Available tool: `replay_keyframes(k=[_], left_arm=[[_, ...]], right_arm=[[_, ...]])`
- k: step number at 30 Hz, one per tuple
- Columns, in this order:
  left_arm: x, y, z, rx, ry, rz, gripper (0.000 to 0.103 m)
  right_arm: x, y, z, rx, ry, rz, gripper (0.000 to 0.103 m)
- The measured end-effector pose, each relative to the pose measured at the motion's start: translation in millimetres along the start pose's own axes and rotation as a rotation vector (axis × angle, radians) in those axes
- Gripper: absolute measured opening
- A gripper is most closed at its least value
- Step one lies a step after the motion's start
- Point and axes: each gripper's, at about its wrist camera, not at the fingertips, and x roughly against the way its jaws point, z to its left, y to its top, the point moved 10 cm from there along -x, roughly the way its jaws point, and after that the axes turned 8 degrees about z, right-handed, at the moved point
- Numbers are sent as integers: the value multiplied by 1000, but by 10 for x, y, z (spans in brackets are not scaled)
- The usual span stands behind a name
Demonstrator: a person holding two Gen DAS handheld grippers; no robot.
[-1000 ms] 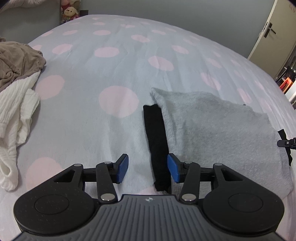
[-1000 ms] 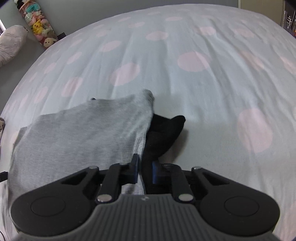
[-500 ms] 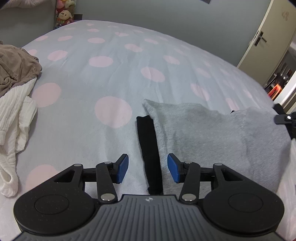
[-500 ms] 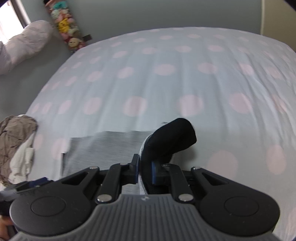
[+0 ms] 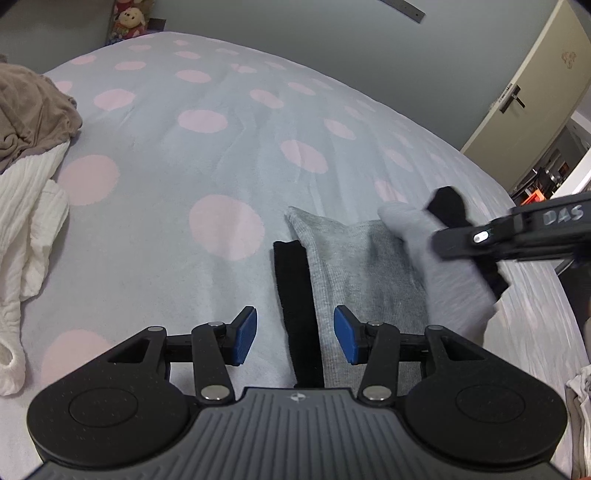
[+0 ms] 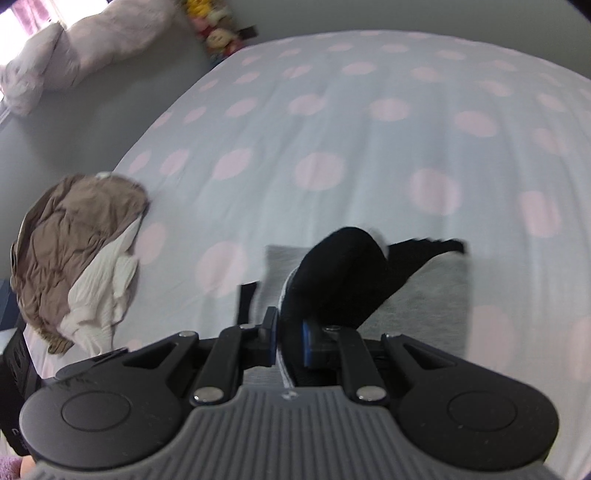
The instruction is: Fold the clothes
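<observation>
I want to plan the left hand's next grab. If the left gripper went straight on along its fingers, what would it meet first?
Most likely the black strip of the grey garment, lying on the bed between the open left gripper fingers; depth is hard to judge.

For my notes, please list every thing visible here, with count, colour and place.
Grey garment: one, grey with black trim, on the bed, one edge lifted.
Brown garment: one, brown, heaped at the bed's left edge.
White garment: one, white, under the brown one.
Bed cover: one, pale grey with pink dots.
Plush toys: several, mixed colours, far wall.
Door: one, cream, right.
Left claw: open, above the black trim.
Right claw: shut on the garment's edge.
</observation>
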Motion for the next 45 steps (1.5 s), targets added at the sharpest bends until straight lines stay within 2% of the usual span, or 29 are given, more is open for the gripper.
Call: replay_keyframes(k=[10,12,14,17,20,23,27,31,34,35,38,42,45], left_arm=[[-91,-21,125,13,29,39,43],[-102,-28,123,11,29,44,43],[-101,-28,110,8,29,48,43],[-57,-22,74,4,22,49,43],[33,-36,5,13,-9,43,43],[113,-56,-55,24,-35,39,44],[155,-126,-98,13,-24,54,44],[148,-210,-161,-4,-14,74,44],[127,-275,-213,-14,-18,91,44],[112,-300,-227,-15,-24,99,44],[54,-367,-252,-9,-33,126,44],[21,-374,-243,-23,3,135,44],[49,-349,-235,-20,18,127,44]], right_arm=[[-692,-187,140,23,-4,115,15],[-733,-211,136,23,-2,124,20],[-689,-200,156,47,-5,116,22],[-504,-178,178,101,-25,83,32],[-234,-188,151,139,-29,34,34],[33,-250,66,161,-28,-20,49],[205,-486,-154,201,-63,-51,49],[121,-753,-494,189,-75,-29,50],[9,-853,-588,190,-23,-23,46],[-19,-858,-589,187,-7,-26,40],[-53,-855,-568,181,33,-43,13],[88,-895,-411,235,81,-80,9],[220,-989,-229,329,79,-94,8]])
